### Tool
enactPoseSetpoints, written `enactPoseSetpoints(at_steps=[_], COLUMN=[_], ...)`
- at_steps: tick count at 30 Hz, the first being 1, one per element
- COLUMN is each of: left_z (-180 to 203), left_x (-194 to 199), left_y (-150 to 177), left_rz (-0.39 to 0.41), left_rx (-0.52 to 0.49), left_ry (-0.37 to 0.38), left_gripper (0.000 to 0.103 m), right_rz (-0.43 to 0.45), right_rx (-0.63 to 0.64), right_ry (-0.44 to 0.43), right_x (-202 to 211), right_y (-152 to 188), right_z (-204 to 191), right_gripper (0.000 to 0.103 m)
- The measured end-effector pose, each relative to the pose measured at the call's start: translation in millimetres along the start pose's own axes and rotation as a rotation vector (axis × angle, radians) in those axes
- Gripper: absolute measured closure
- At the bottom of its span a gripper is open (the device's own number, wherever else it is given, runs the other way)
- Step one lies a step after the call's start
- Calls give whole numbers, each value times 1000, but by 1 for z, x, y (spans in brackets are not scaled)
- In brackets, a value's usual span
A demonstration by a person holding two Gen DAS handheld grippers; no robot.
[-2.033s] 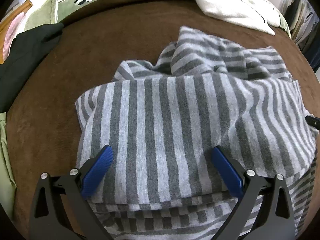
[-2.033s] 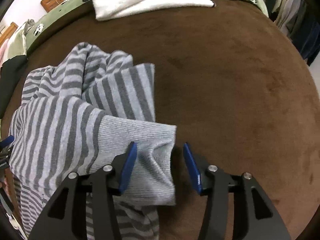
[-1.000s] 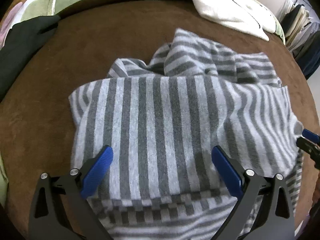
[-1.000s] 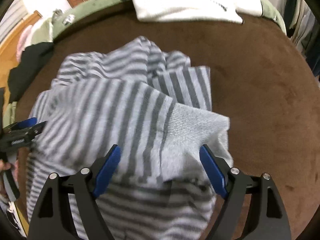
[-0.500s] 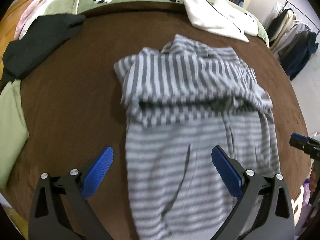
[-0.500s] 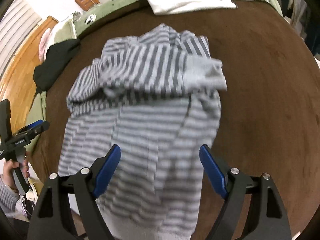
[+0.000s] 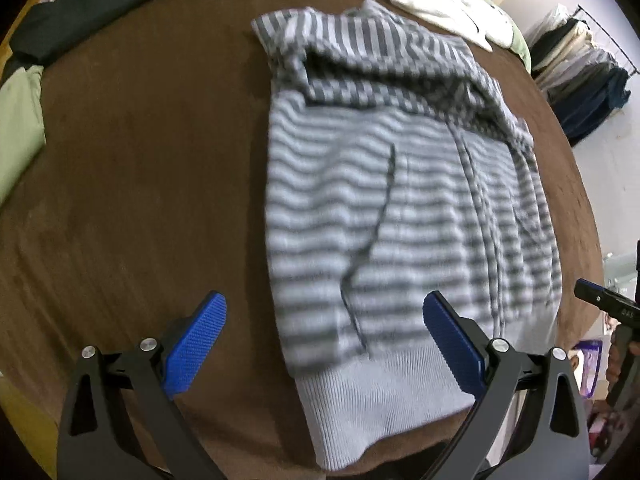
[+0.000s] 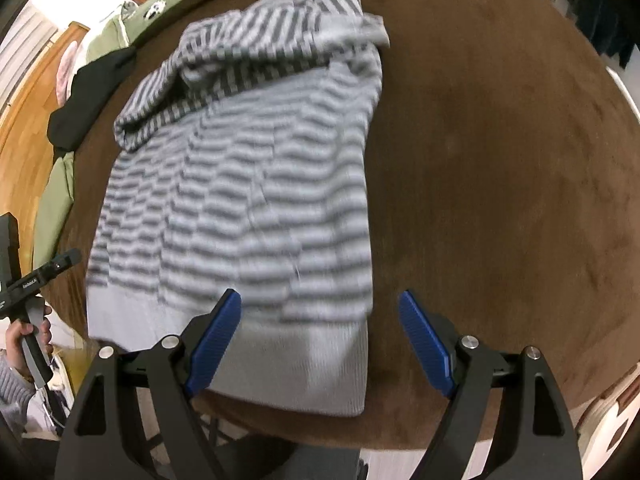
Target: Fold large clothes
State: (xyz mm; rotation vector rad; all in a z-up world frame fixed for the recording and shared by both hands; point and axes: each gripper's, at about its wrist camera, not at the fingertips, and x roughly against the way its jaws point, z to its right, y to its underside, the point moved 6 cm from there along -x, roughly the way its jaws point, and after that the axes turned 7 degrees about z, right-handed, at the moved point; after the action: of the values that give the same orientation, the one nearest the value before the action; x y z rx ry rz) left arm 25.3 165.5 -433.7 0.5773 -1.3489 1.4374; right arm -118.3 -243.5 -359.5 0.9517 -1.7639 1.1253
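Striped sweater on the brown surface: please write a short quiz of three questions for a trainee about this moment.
1. True or false: the left tongs are shut on the striped sweater.
2. Which end of the sweater lies nearest the right tongs? A) the plain ribbed hem B) the bunched upper part C) the black garment
3. Fill in: the sweater lies on a ____ surface.

Key: 1. False, both tongs stand open and hold nothing. 2. A. 3. Brown.
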Motion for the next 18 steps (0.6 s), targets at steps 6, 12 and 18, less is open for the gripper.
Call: enactPoseSetpoints(at_steps=[6,12,18], left_z=[-3,-10,-1], left_x=[-6,-19,-21], left_y=[46,76,73], left_rz=[-60,-99,-86], left_rx=[70,147,170], left_ry=[20,37,64], left_gripper=[7,7,7], right_rz=[-87,-56,-55], right_rx=[-73,-106,-134], right_ry=[-48,-33,-47], right_x=[-24,-35,-33], right_y=[40,52,48], right_z=[8,8,7], right_gripper=[22,20,20])
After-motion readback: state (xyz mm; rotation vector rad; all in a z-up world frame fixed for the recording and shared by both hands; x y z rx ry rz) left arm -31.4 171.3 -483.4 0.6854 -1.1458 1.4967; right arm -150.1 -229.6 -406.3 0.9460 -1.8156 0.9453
